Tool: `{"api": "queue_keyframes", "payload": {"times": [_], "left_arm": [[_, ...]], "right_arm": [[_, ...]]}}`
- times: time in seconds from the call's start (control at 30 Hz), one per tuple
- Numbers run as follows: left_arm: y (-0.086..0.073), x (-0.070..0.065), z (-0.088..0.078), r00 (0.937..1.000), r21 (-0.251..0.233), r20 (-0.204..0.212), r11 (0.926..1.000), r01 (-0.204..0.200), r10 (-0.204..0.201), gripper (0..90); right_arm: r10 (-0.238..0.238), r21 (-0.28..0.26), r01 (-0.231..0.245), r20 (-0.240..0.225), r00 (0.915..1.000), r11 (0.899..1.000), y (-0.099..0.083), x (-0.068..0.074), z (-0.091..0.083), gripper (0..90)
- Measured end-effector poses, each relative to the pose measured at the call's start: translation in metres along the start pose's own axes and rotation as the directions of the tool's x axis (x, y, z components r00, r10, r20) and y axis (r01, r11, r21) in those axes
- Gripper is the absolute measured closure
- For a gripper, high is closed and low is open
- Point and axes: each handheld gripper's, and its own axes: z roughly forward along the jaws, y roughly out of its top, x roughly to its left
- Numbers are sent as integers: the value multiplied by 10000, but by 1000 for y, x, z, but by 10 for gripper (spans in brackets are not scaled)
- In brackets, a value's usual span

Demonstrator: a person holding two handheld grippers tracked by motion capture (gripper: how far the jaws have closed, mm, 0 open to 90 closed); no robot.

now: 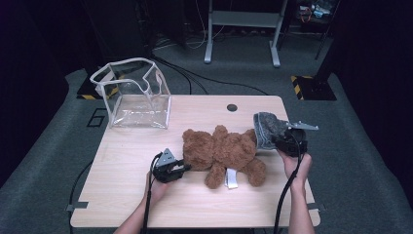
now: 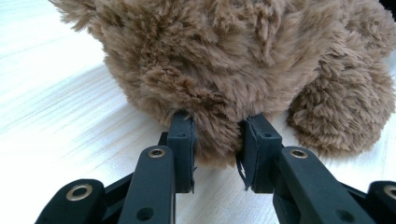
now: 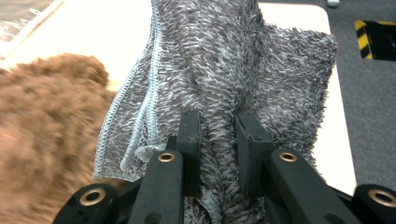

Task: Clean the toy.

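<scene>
A brown plush teddy bear (image 1: 224, 153) lies flat on the pale wooden desk (image 1: 126, 195), near its middle, with a white label showing between its lower limbs. The left gripper (image 1: 187, 167) sits low on the desk at the bear's left side; in the left gripper view its black fingers (image 2: 181, 140) are clamped on a tuft of the bear's fur (image 2: 219, 135), the plush bulging between the pads. The right gripper (image 1: 276, 140) is at the bear's other end, held in the person's right hand (image 1: 297, 163), and its fingers (image 3: 189, 135) are closed on a fold of a grey fluffy microfibre cloth (image 3: 243, 70) with a pale blue stitched hem. In the high view the cloth (image 1: 267, 127) is bunched just beside the bear, touching its upper right side, off the desk surface at the gripped part. A clear plastic pouch with white trim (image 1: 134, 95) stands open at the desk's far left corner, well apart from the bear and both grippers.
</scene>
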Motion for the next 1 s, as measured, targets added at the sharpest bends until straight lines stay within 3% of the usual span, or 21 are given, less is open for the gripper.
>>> {"api": "queue_keyframes", "payload": {"times": [0.37, 0.63, 0.73, 1.0], "left_arm": [[0, 0, 0, 10000, -23, -9, 10000, 22, -22, 683], [0, -1, 0, 10000, -23, -15, 10000, 19, -19, 684], [0, -1, -1, 10000, 14, -16, 10000, -38, 38, 683], [0, 0, 0, 10000, -12, -8, 10000, -3, 3, 683]], "right_arm": [[-782, -302, 762, -726, 9943, 9966, 27, 35, -7, 740], [-1120, -521, 1065, -1177, 9867, 9929, 34, 57, -8, 740], [-893, -671, 782, -1836, 9789, 9947, 38, 64, -10, 739], [-1468, -689, 1339, -2422, 9591, 9886, 41, 98, -7, 736]]}}
